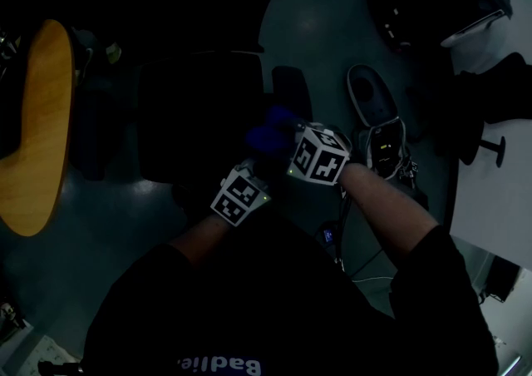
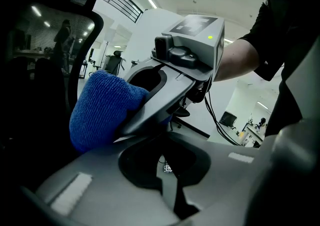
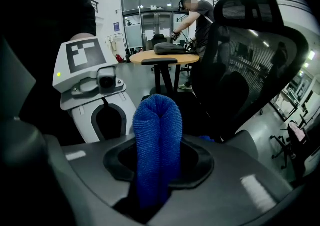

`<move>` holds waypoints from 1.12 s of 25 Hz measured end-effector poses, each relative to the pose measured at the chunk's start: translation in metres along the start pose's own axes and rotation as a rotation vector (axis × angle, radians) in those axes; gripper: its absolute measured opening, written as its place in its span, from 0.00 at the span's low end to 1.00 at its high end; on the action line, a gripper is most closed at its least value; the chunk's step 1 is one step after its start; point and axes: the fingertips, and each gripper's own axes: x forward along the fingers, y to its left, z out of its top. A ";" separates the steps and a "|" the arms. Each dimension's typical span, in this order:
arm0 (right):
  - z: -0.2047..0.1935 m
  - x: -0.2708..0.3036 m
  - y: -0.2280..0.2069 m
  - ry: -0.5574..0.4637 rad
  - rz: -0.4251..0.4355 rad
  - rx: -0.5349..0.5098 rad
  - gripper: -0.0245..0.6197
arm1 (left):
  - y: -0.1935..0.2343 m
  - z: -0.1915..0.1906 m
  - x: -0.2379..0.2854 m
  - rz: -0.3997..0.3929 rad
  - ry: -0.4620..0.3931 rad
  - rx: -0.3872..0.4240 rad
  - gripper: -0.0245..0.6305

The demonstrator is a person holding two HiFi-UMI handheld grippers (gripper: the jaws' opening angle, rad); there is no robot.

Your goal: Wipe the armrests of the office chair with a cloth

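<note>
Two grippers close together near dark padded armrest (image 1: 289, 90) of black mesh office chair (image 3: 250, 70). Right gripper (image 3: 152, 195) clamps folded blue microfibre cloth (image 3: 157, 130), fold protruding as wiping pad. Left gripper (image 2: 172, 200) jaws narrow, empty, just beside cloth, likely assisting.

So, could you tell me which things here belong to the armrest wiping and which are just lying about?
In the job: blue cloth, clamped in the right gripper; office chair.
Idle or lying about: left gripper, shut and empty; round wooden table.
</note>
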 end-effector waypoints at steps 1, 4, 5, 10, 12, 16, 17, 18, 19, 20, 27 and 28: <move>0.000 -0.001 0.000 -0.008 -0.003 0.015 0.24 | 0.000 0.000 0.000 0.003 0.000 -0.002 0.06; 0.001 -0.003 0.003 -0.037 -0.007 0.062 0.24 | 0.000 -0.003 -0.001 0.012 0.004 -0.008 0.06; 0.001 -0.005 0.004 -0.046 -0.008 0.075 0.24 | -0.001 -0.004 -0.002 0.014 0.006 -0.009 0.06; 0.002 -0.013 0.014 -0.086 -0.018 0.093 0.24 | -0.007 -0.006 -0.005 0.026 0.031 0.006 0.06; 0.004 -0.013 0.014 -0.125 -0.031 0.121 0.24 | -0.012 -0.010 -0.008 0.018 0.039 0.021 0.06; 0.020 -0.025 0.007 -0.214 -0.061 0.173 0.24 | -0.023 -0.013 -0.024 0.003 0.052 0.068 0.06; 0.023 -0.031 0.005 -0.226 -0.071 0.176 0.24 | -0.025 -0.011 -0.030 0.003 0.057 0.079 0.06; 0.026 -0.036 0.004 -0.235 -0.080 0.180 0.24 | -0.027 -0.010 -0.036 0.006 0.061 0.088 0.06; 0.029 -0.042 0.003 -0.243 -0.090 0.188 0.24 | -0.028 -0.008 -0.044 0.010 0.063 0.094 0.06; 0.032 -0.046 0.003 -0.251 -0.100 0.199 0.24 | -0.028 -0.007 -0.052 0.017 0.063 0.096 0.06; 0.063 -0.057 0.016 -0.312 -0.181 0.290 0.24 | -0.009 -0.003 -0.122 0.080 -0.019 0.049 0.06; 0.067 -0.056 0.020 -0.325 -0.192 0.317 0.24 | -0.006 -0.006 -0.134 0.086 -0.028 0.040 0.06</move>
